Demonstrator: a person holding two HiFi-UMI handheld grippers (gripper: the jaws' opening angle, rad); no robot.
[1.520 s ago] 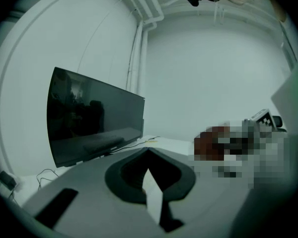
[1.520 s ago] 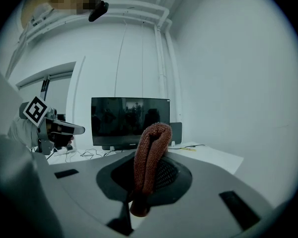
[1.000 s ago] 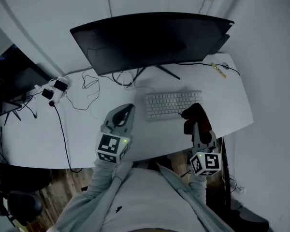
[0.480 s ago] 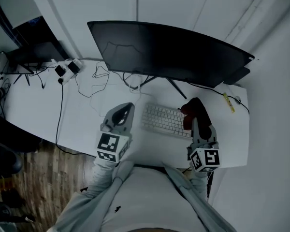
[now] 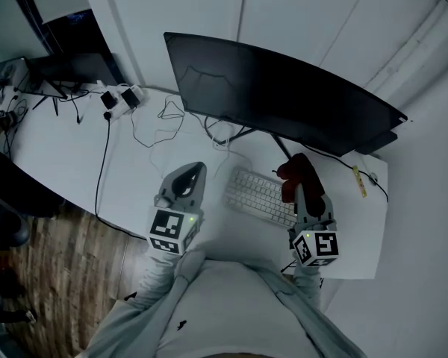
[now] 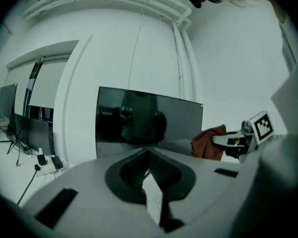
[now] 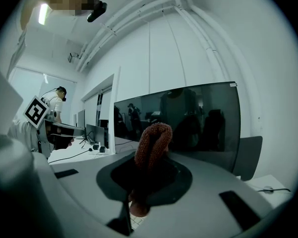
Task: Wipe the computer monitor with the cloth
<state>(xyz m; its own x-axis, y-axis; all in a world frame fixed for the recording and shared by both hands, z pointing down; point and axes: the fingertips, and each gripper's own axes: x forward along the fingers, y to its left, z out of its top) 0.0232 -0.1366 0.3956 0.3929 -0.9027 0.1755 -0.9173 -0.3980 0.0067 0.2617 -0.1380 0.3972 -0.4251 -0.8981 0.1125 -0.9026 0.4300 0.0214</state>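
The reddish cloth (image 5: pixel 296 174) is bunched up and pinched between the jaws of the right tool (image 5: pixel 305 192), which are closed on it. It sticks out past the tool's tips. The dark monitor (image 5: pixel 284 95) stands straight ahead of that tool on the white bench (image 5: pixel 127 185), apart from the cloth. A keyboard (image 5: pixel 255 195) lies just left of the right tool. The left tool (image 5: pixel 194 171) is left of the keyboard, its jaws together and holding nothing.
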